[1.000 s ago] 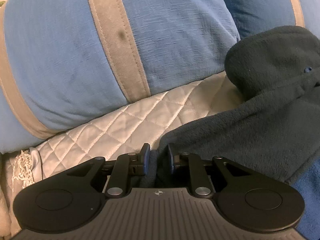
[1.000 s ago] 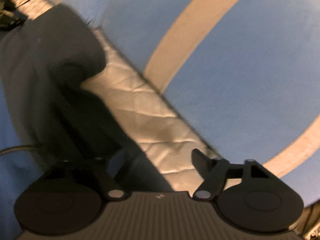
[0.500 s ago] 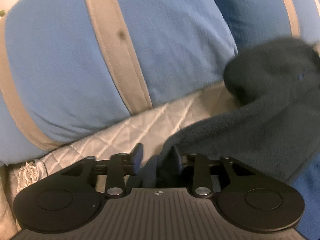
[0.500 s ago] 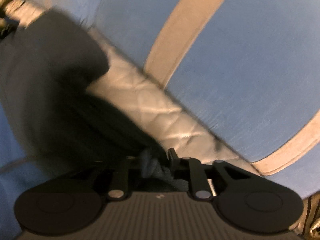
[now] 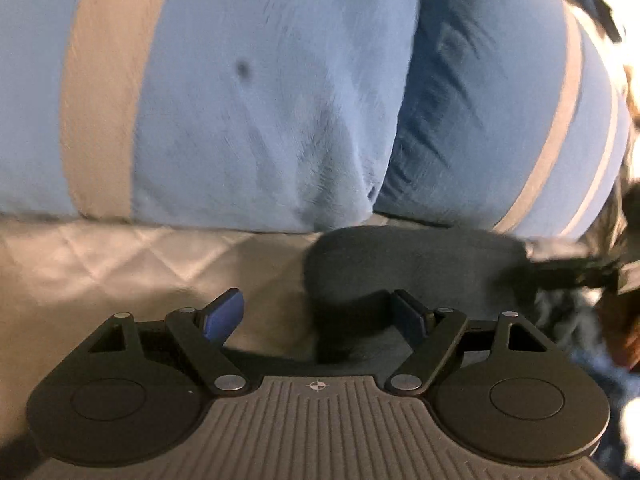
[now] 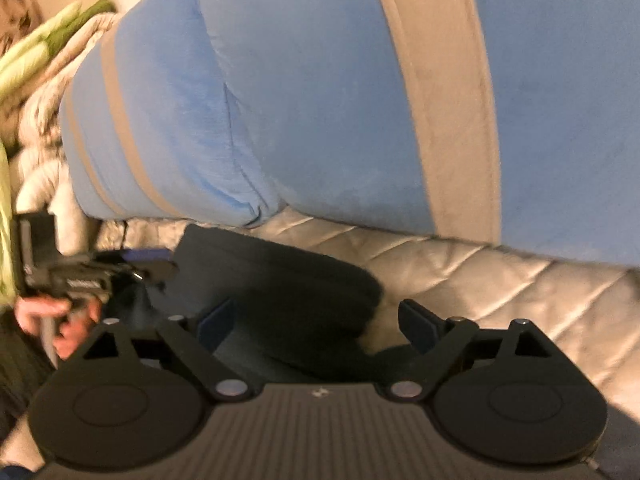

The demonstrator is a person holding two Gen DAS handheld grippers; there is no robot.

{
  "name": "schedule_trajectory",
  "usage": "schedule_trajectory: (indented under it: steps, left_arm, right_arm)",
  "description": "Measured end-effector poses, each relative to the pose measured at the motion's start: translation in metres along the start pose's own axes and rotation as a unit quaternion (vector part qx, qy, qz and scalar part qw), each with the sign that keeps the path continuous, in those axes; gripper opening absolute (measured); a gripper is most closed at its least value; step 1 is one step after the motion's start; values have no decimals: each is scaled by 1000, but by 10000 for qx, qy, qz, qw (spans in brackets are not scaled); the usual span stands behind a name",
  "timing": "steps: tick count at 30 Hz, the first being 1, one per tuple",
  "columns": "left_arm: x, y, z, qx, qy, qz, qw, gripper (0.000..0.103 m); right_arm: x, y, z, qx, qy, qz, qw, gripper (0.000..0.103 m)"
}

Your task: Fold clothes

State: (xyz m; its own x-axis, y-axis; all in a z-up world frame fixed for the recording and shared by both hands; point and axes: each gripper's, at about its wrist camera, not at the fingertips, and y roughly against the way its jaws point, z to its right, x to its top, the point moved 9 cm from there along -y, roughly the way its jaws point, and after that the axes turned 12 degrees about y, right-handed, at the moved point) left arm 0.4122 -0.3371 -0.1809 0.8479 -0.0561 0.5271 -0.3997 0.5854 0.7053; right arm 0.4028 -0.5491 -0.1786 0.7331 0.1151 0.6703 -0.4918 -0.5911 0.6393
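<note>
Nearest the left wrist camera, the left gripper shows its ribbed grey body and black linked arms, the jaws opening, with blue-faced pads standing well apart; the rounded edge of the dark fleece garment lies between them, but neither pad presses on it. The right gripper is likewise opening, its jaws spread wide over the same soft, napped, charcoal cloth, which rests loose beneath them and is not pinched. The garment lies folded into a thick, blunt-edged bundle on the quilted cover, a pale, slightly glossy fabric stitched in diamonds. In the right wrist view a hand grips the handle of the other gripper at the far left of the bundle. Behind the garment and touching the quilt rise two plump blue pillows, matte and faintly creased, crossed by broad beige bands. Farthest back, a blurred green and cream blanket is bunched in the corner.
</note>
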Motion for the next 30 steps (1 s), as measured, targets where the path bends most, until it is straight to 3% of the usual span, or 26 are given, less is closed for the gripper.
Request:
schedule_trajectory:
  steps: [4, 5, 6, 8, 10, 13, 17, 19, 21, 22, 23, 25, 26, 29, 30]
  left_arm:
    - [2, -21, 1, -280, 514, -172, 9981, 79]
    - [3, -25, 2, -321, 596, -201, 9975, 71]
    - [4, -26, 5, -294, 545, -170, 9979, 41]
    - [9, -24, 13, -210, 357, 59, 9991, 26]
    - [16, -19, 23, -106, 113, 400, 9991, 19]
    - [23, -15, 40, 141, -367, 817, 9959, 16]
    - [23, -18, 49, 327, -695, 1133, 9906, 16]
    - [18, -24, 50, 435, -937, 1131, 9882, 21]
    - [13, -27, 50, 589, -1138, 947, 9872, 39]
    - [13, -26, 50, 721, -1237, 861, 9860, 47]
    - [12, -23, 48, 843, -1334, 780, 9844, 61]
    - [14, -9, 43, 957, -1497, 667, 9818, 67]
    - [14, 2, 40, 774, -1485, 622, 9839, 68]
    - [14, 35, 24, 280, -1362, 515, 9889, 74]
    - [13, 43, 13, 264, -1300, 514, 9898, 74]
  right_arm:
    - [-3, -21, 4, 80, -426, -80, 9990, 93]
    - [-5, -26, 4, 116, -468, -95, 9988, 90]
    - [-6, -30, 4, 156, -505, -110, 9985, 75]
    - [-5, -35, 0, 8, -406, -27, 9992, 37]
    - [3, -32, -11, -2, -16, 212, 9998, 22]
    - [18, -29, -15, -313, 360, 480, 9977, 18]
    - [29, -27, -16, -564, 606, 694, 9942, 17]
    - [32, -27, -16, -638, 717, 760, 9925, 17]
    - [30, -37, -16, -721, 792, 525, 9929, 21]
    - [28, -38, -16, -767, 864, 416, 9924, 35]
    - [27, -38, -16, -815, 941, 314, 9917, 56]
    - [25, -32, -15, -906, 1093, 210, 9897, 76]
    - [26, -24, -14, -942, 1133, 254, 9888, 82]
    - [23, 6, -2, -952, 1316, 237, 9864, 84]
    - [20, 15, 3, -1036, 1429, 175, 9841, 84]
